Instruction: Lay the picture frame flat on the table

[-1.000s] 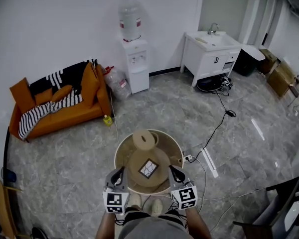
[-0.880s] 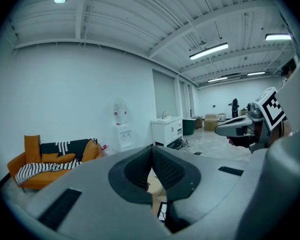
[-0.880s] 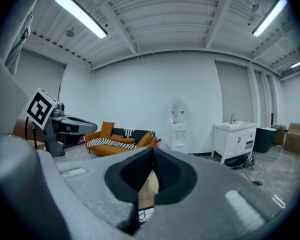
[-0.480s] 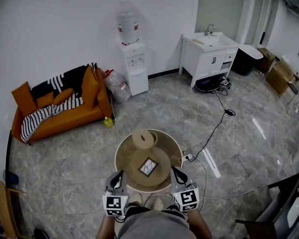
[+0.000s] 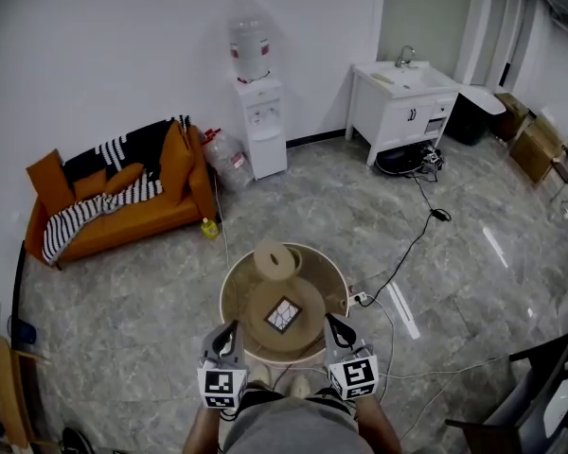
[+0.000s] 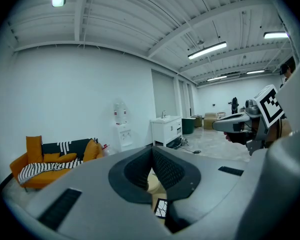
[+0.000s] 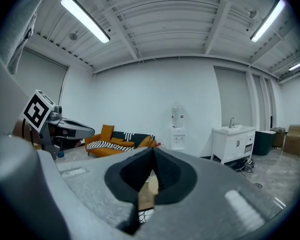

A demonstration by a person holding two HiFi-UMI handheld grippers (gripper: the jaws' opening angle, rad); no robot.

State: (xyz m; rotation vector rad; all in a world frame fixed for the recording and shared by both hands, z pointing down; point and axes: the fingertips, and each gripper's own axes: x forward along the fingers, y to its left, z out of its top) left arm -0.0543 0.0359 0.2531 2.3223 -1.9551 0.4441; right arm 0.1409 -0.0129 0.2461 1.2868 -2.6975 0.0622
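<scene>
Now left hand-held gripper (image 5: 231,329) and right hand-held gripper (image 5: 332,323) hover — both closed, empty — flanking the picture frame (image 5: 283,314).

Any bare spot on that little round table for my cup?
The round table is bare along its left and right rims, either side of the picture frame. The far edge holds a round tan object; the near edge is crowded by the left claw and right claw.

No legible text anywhere; red label (image 5: 249,45) on the water-cooler bottle (image 5: 249,25) perhaps printed, too small
</scene>
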